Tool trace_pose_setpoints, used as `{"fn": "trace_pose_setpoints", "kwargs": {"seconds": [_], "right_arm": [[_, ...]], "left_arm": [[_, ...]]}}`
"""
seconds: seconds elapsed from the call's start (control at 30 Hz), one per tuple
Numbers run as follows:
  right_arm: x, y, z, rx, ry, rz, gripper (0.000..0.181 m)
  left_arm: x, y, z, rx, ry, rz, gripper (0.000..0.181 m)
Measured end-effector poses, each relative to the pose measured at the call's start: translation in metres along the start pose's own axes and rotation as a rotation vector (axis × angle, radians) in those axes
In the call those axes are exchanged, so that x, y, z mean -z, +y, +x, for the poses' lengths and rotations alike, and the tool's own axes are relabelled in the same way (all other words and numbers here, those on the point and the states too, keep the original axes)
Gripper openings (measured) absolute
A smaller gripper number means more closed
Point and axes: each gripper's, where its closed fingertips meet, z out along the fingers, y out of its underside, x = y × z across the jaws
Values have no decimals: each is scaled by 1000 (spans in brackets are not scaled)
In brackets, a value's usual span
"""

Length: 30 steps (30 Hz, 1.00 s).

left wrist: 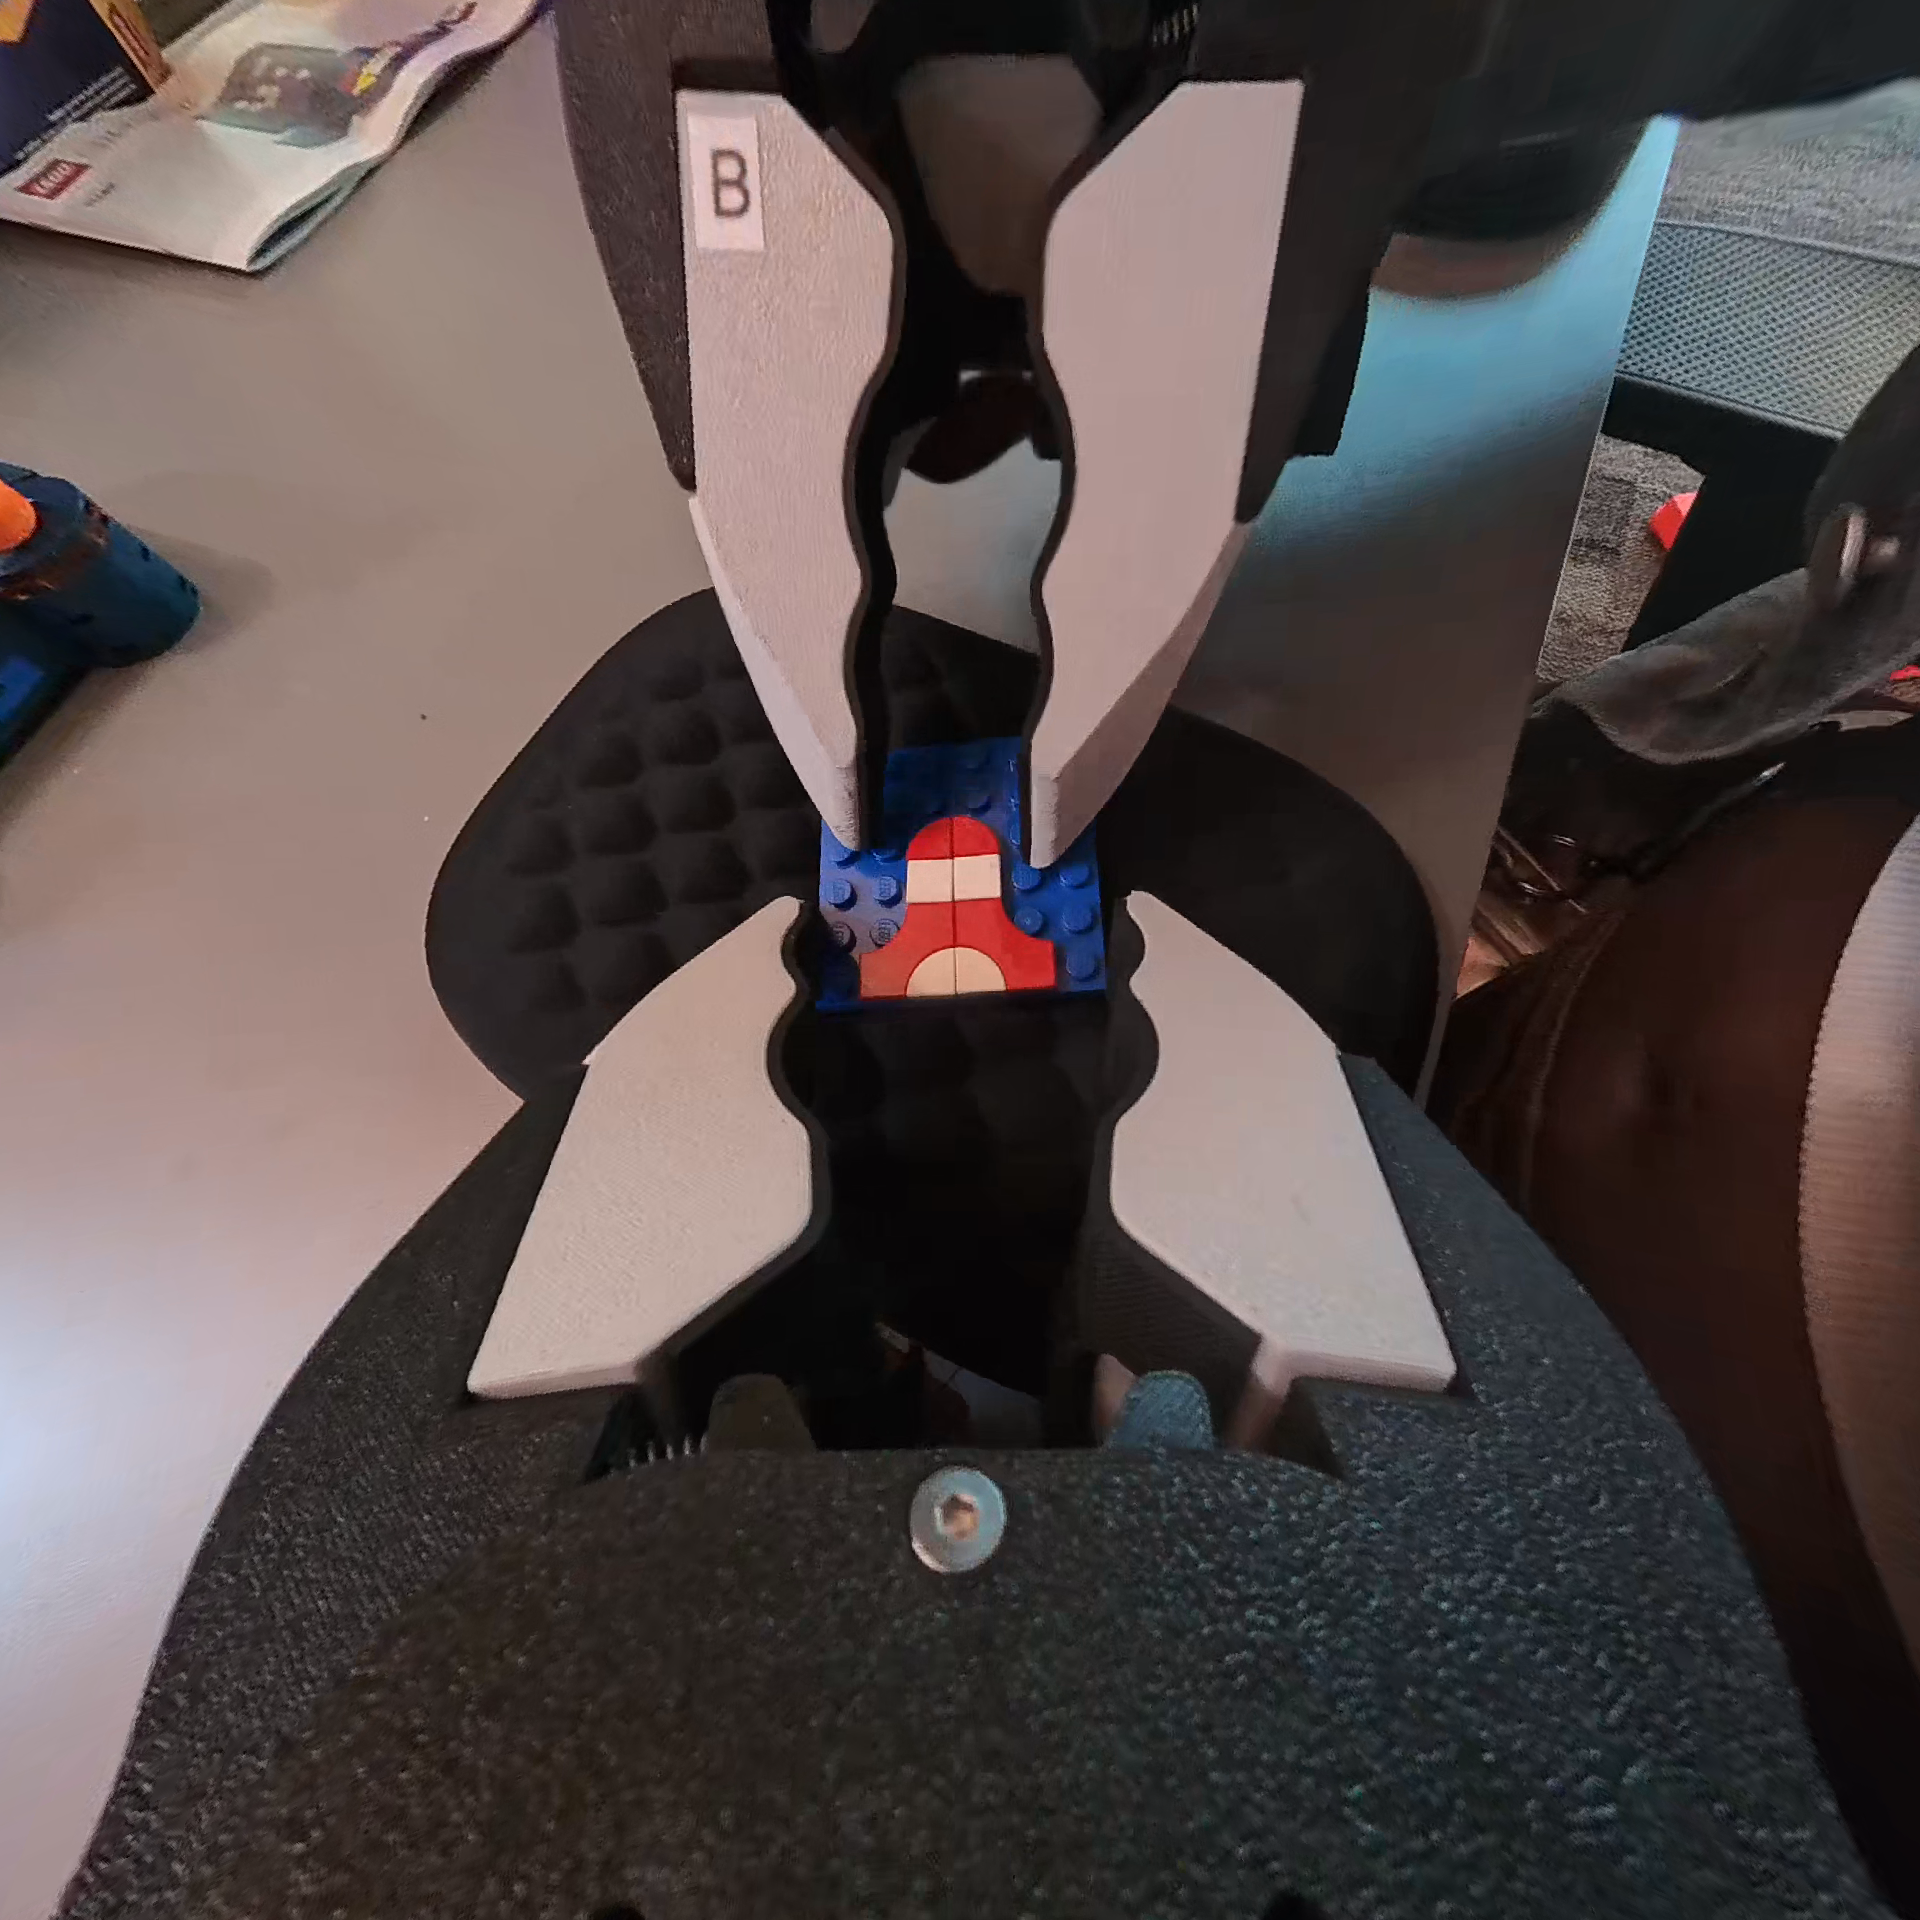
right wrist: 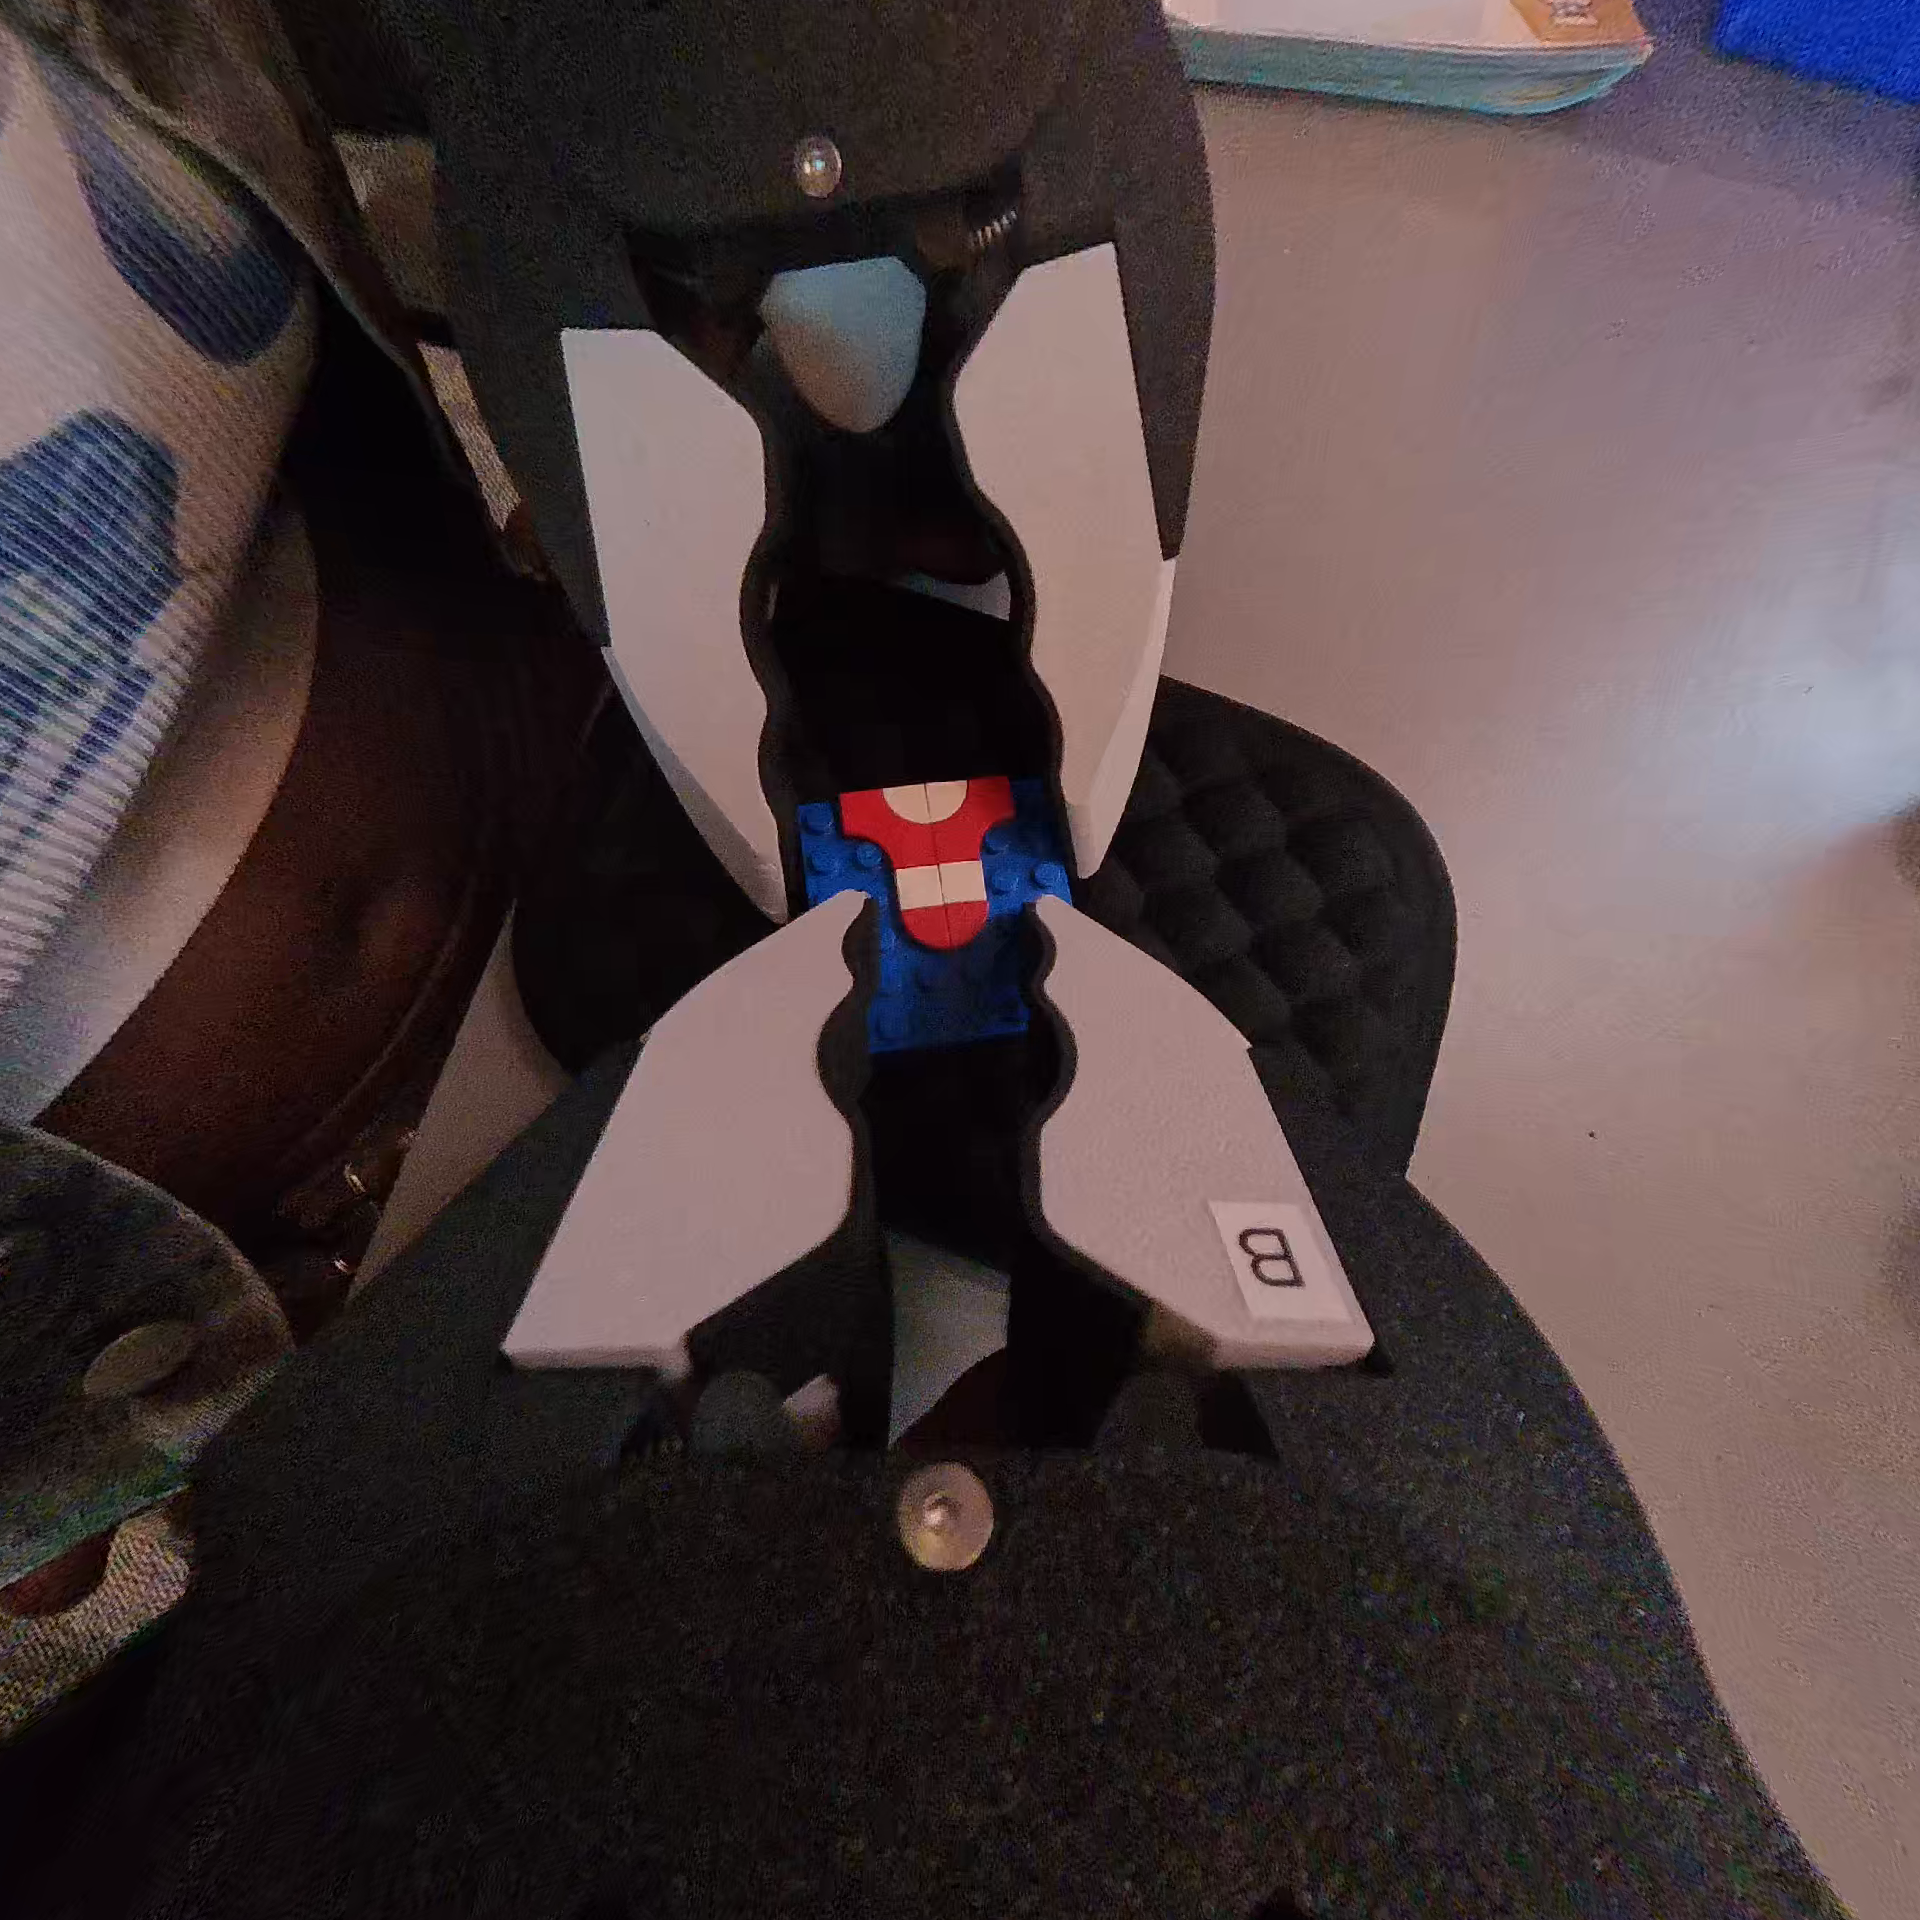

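Toward the far left corner of the grey worktop [left wrist: 312, 499] an instruction booklet [left wrist: 270, 135] is lying open, and at the left edge a dark blue brick model [left wrist: 83, 603] with an orange part is sitting. Near the right edge, a black dimpled pad [left wrist: 623, 831] is carrying a blue studded plate [left wrist: 1060, 920] with a red and white tile figure [left wrist: 956, 956] on top. The left gripper [left wrist: 961, 909] is clamping the plate by its two sides, jaws drawn in against the edges. Facing it, the right gripper [right wrist: 948, 902] is coming in from the opposite side. Its jaws are standing narrow, the tips resting on the plate's studs either side of the figure's rounded red end. Blue is showing between each tip and the tile, so it is gripping nothing.
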Motion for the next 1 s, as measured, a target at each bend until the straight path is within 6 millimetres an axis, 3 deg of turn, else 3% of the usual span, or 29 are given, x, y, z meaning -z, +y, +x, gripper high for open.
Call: {"fn": "trace_pose_setpoints", "kwargs": {"seconds": [0.13,0.3,0.7,0.9,1.0], "right_arm": [[0,-1,-4,113,-5,-37,20],[0,0,-5,90,-43,-15,20],[2,2,-5,25,-150,-154,24],[2,2,-5,-16,-227,-154,18],[1,3,-4,24,-175,-207,15]], "left_arm": [[-1,0,0,-34,17,1,53],[-2,0,1,-65,38,1,52],[-3,0,1,-87,59,2,53],[-3,0,1,-95,60,3,52],[-4,0,1,-94,45,-2,52]]}}
